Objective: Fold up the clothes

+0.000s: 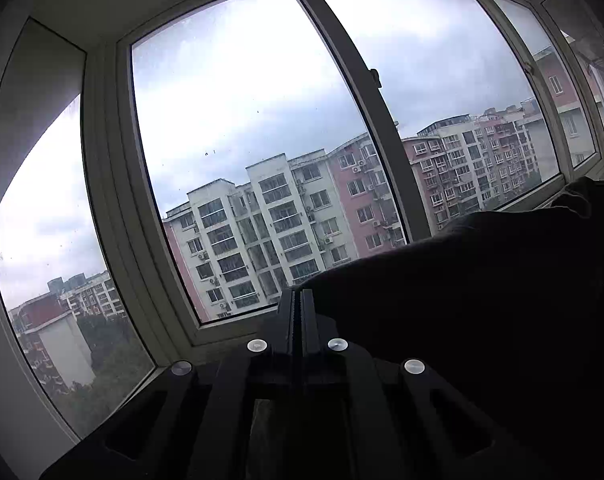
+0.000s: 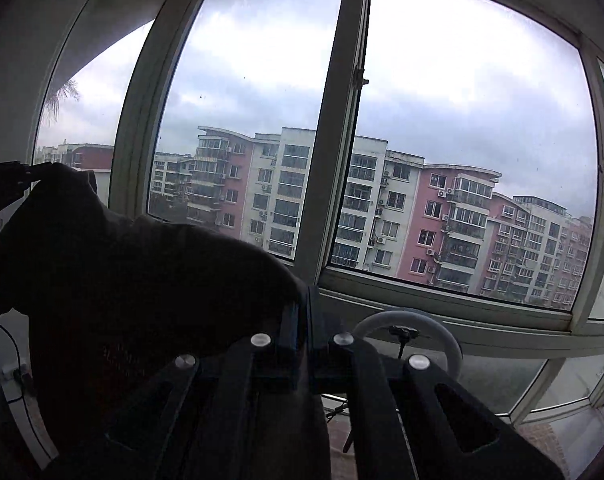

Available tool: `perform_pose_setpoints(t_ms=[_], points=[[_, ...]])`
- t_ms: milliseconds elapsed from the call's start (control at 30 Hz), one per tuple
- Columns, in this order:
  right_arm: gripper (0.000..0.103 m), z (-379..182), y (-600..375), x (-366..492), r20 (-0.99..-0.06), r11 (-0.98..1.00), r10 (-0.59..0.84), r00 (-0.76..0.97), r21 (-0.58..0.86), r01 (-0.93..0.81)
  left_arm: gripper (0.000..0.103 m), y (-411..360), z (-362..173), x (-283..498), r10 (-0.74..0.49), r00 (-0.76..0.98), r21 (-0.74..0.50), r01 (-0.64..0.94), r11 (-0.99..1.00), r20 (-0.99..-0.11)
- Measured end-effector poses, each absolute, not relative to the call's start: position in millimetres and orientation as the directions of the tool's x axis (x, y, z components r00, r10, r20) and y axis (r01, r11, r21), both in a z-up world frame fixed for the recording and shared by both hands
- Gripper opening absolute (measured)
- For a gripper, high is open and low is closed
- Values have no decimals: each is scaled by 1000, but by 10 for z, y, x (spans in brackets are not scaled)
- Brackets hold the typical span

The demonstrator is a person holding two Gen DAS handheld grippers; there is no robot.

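Note:
A dark garment [image 1: 481, 280] hangs stretched in the air between both grippers, in front of a big window. In the left wrist view my left gripper [image 1: 298, 300] is shut on one top edge of the cloth, which runs off to the right. In the right wrist view my right gripper [image 2: 302, 304] is shut on the other top edge of the dark garment [image 2: 142, 280], which sags away to the left. The left gripper [image 2: 10, 180] shows there at the far left, pinching the cloth's far corner. The garment's lower part is hidden in shadow.
Large glass panes with pale frames [image 1: 114, 184] fill both views, with apartment blocks outside. A white ring light [image 2: 409, 332] on a stand sits below the sill [image 2: 441, 312], right of my right gripper. A cable [image 2: 10, 344] runs at lower left.

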State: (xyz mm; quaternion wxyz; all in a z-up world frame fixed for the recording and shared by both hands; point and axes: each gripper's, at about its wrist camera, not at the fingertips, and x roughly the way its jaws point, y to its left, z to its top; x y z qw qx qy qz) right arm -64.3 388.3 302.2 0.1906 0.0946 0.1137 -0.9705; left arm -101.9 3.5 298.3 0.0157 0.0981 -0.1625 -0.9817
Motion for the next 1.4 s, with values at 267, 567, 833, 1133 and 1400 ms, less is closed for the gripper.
perform_pose_setpoints(t_ms=[267, 567, 833, 1133, 1400], points=[[3, 1262, 3641, -2408, -524, -934, -111, -844, -234, 268, 2, 256, 1444, -2636, -76, -855, 321, -109, -941, -514], [12, 68, 3720, -2995, -723, -935, -43, -690, -215, 283, 6, 441, -280, -3440, -124, -613, 313, -211, -926, -780], [33, -49, 4104, -2460, -804, -946, -193, -563, 1, 323, 10, -105, -37, -2790, -31, -628, 257, -272, -927, -778], [50, -14, 4618, -513, -798, -948, -291, -528, 166, 272, 19, -772, -270, -1273, 65, -516, 142, -352, -925, -854], [50, -1147, 4410, 747, -882, -961, -261, -393, 197, 196, 20, -634, -1153, -137, 184, -283, -36, -458, -888, -941]])
